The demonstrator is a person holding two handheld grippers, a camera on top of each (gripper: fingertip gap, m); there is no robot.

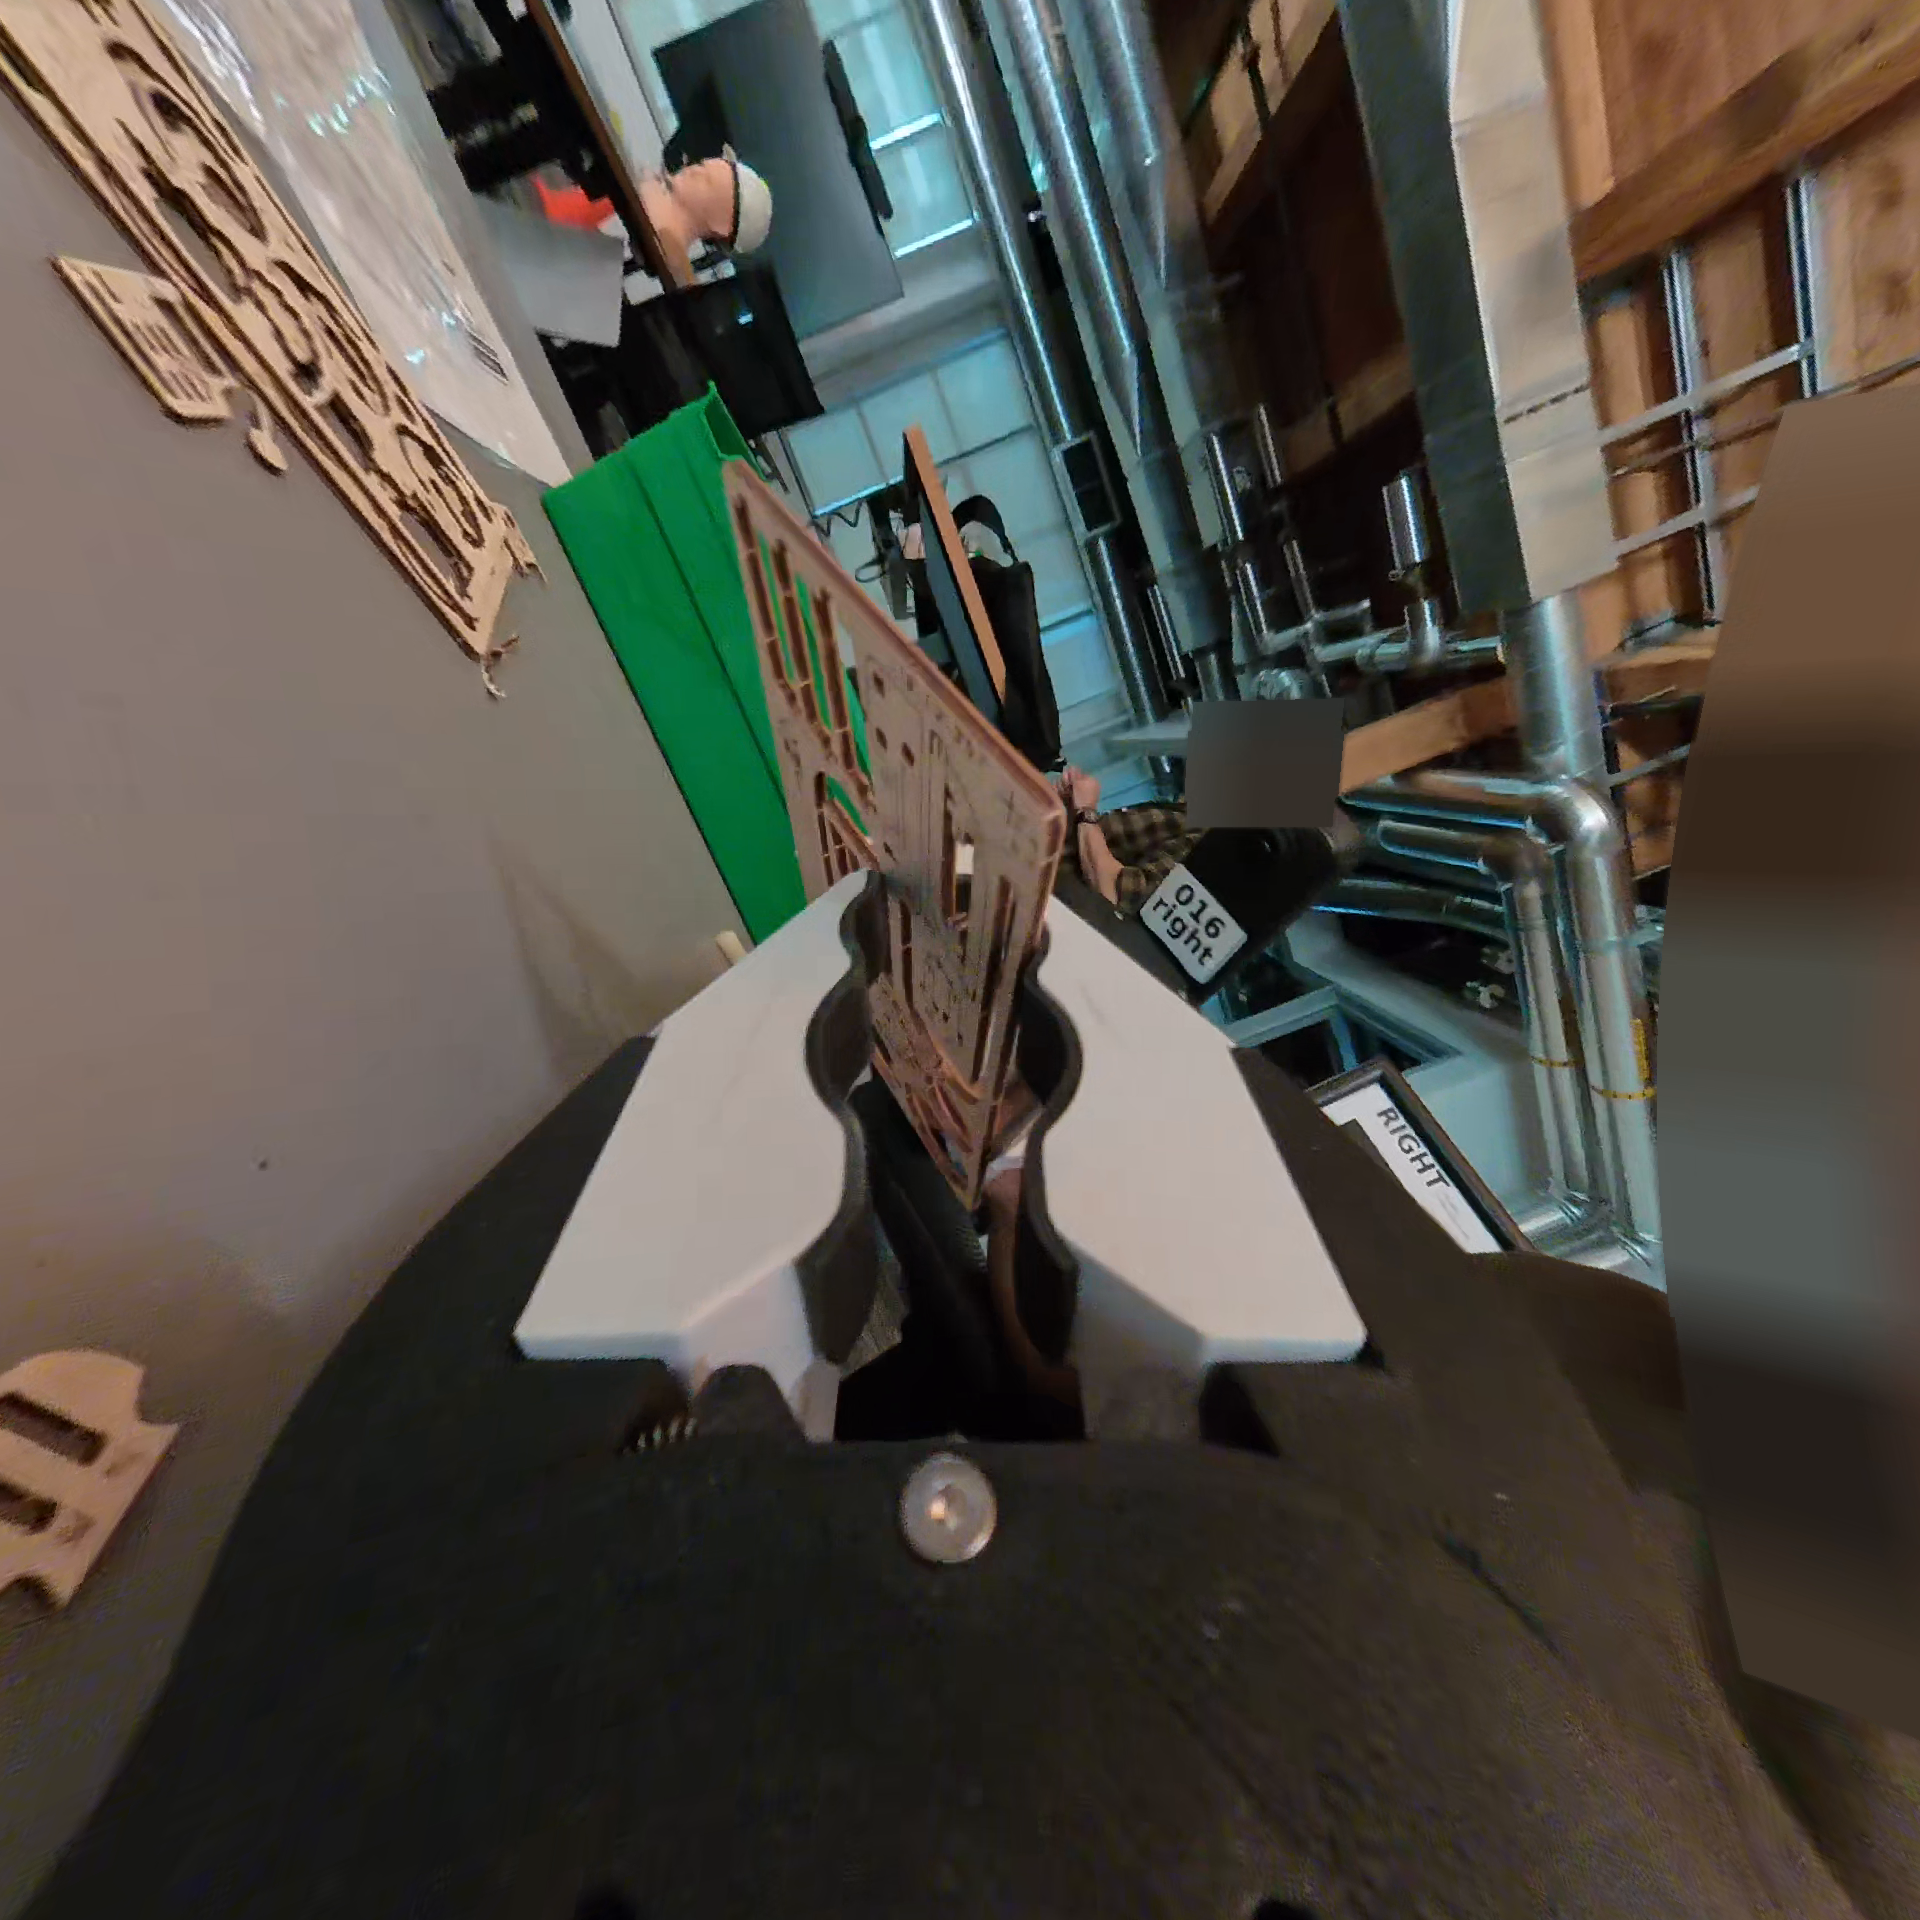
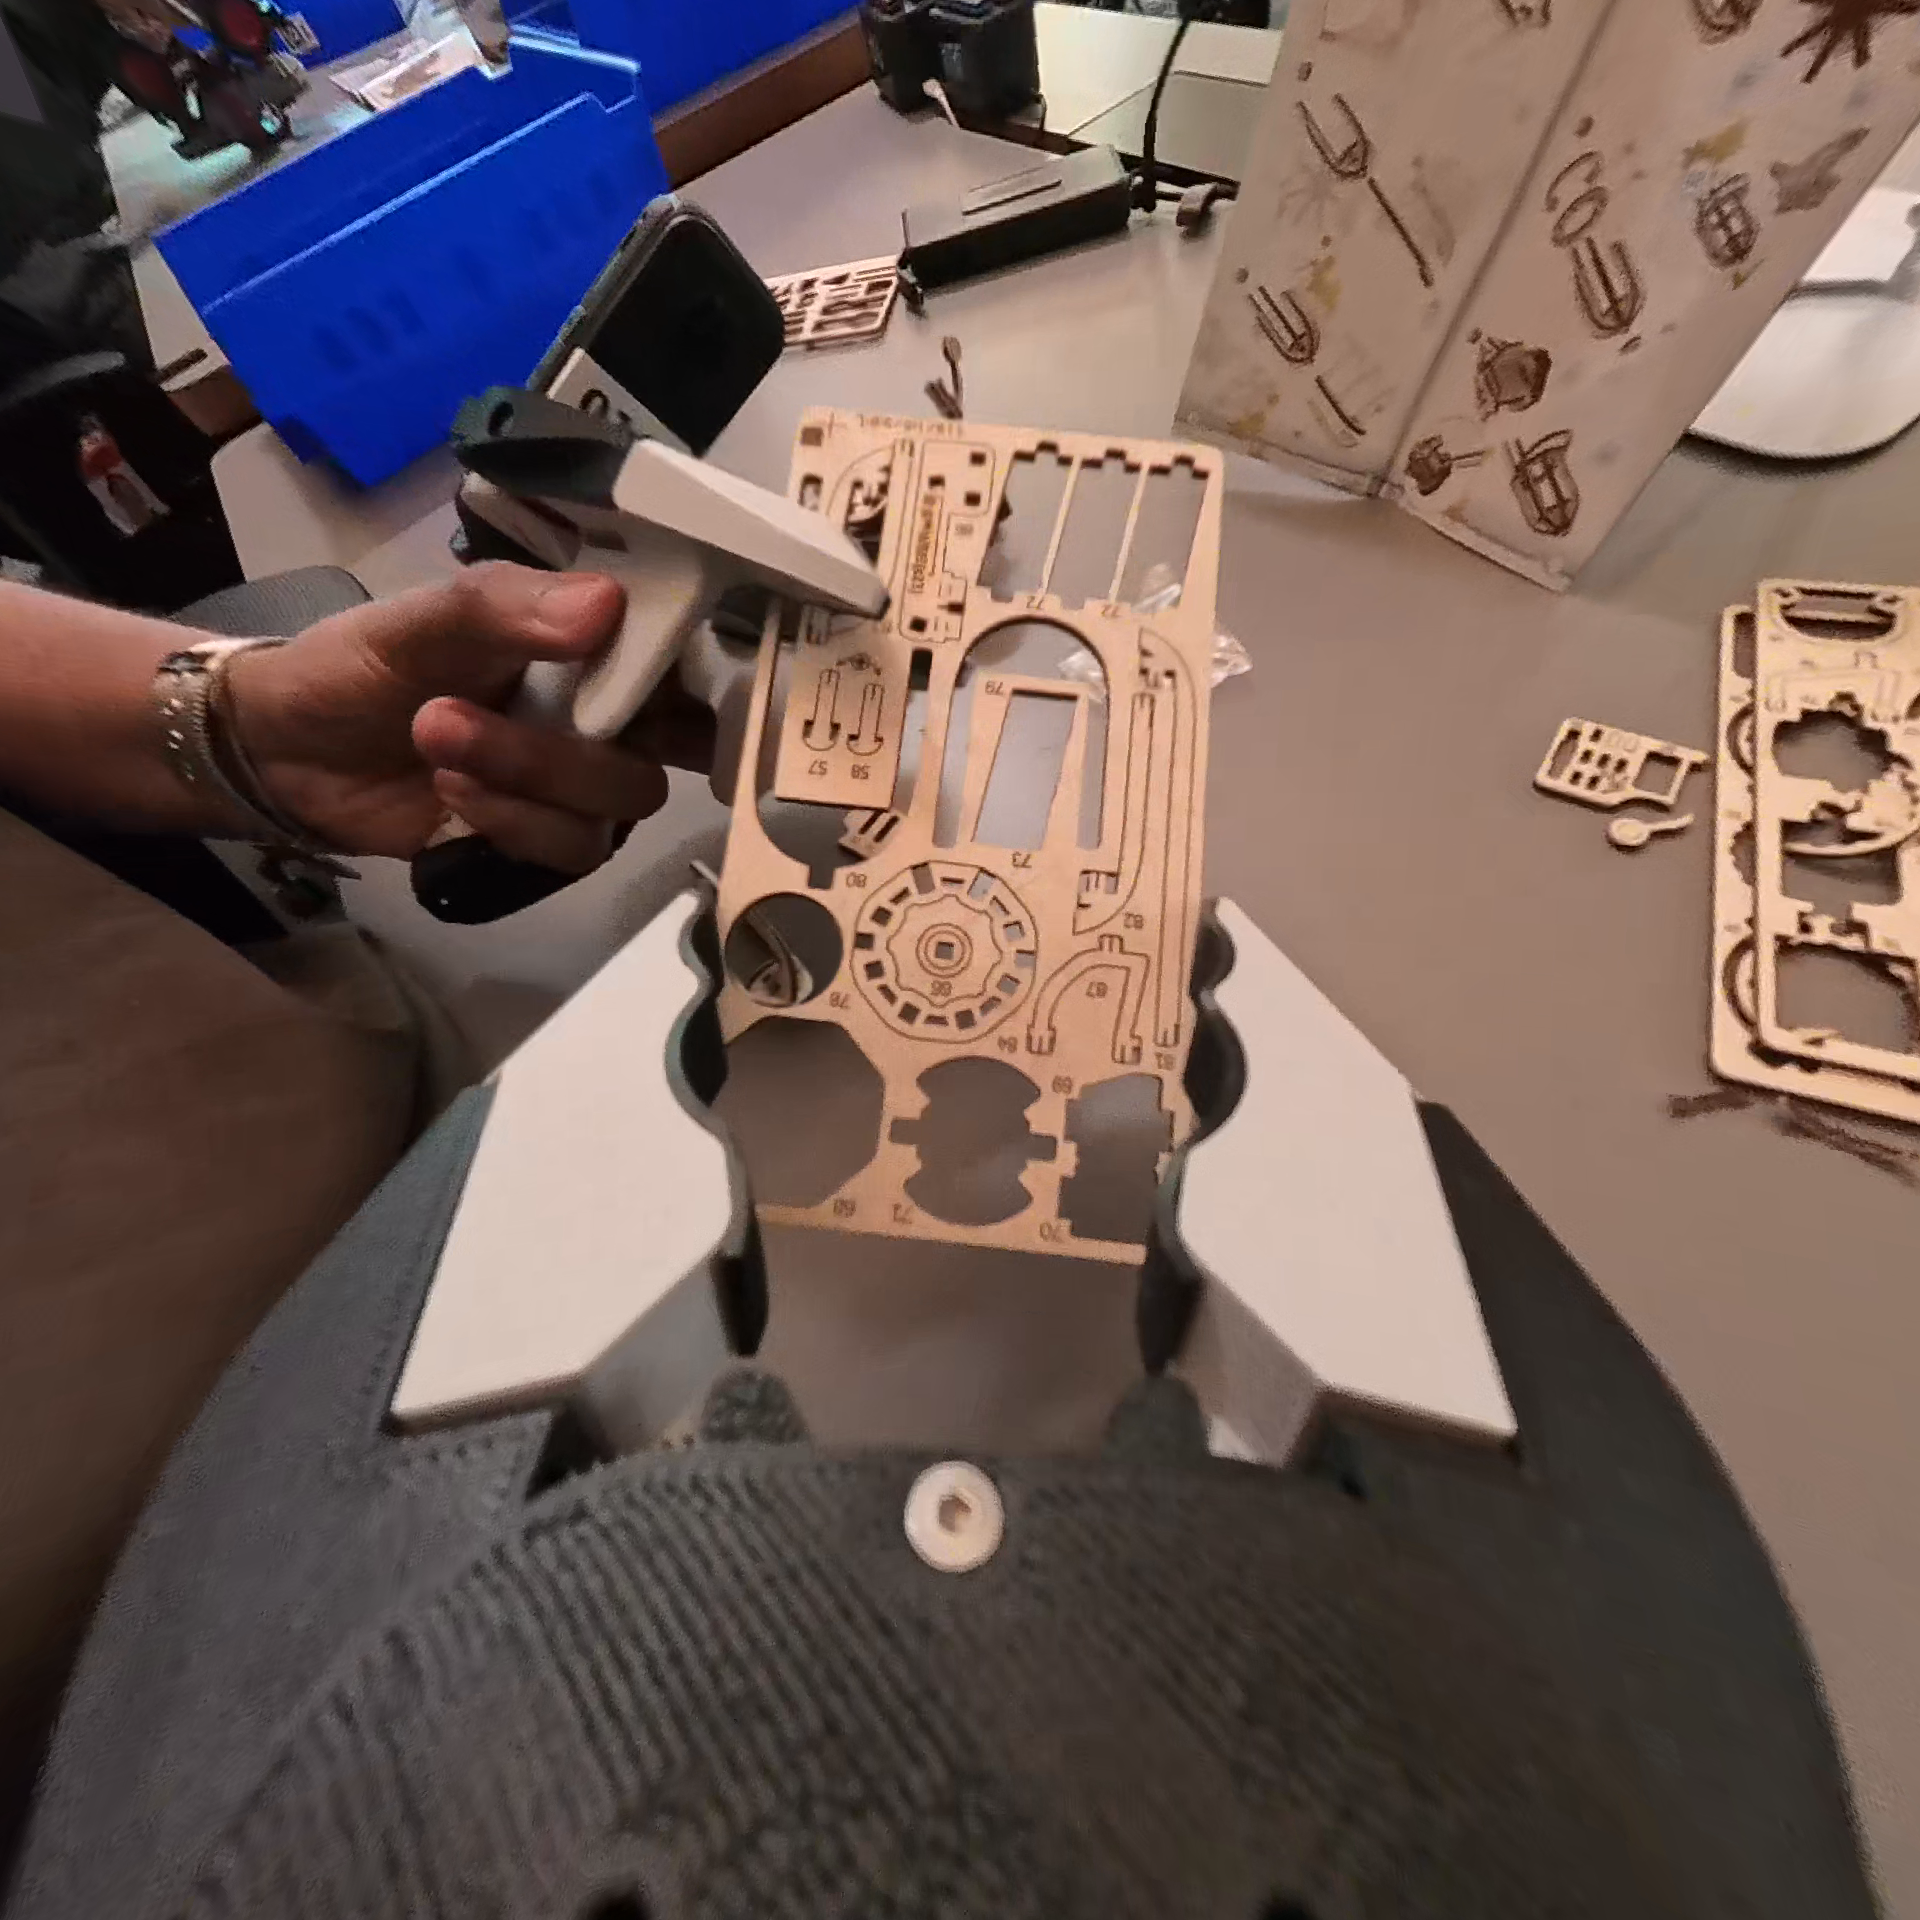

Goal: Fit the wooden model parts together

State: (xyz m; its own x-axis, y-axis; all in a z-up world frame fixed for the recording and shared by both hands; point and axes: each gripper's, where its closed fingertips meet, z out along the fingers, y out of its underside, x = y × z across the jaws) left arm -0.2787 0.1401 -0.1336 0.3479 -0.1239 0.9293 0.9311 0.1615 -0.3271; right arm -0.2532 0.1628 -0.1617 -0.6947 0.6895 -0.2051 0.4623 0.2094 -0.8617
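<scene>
1. Wooden sheet is held above the grey table, clamped at one edge by the left gripper.
2. Right gripper is spread wide, its fingers flanking the sheet's lower edge.

Two grippers show: the left gripper and the right gripper. One wooden sheet is held up. Two more sheets lie stacked. Two small loose pieces lie beside them. One blue bin stands behind.
</scene>
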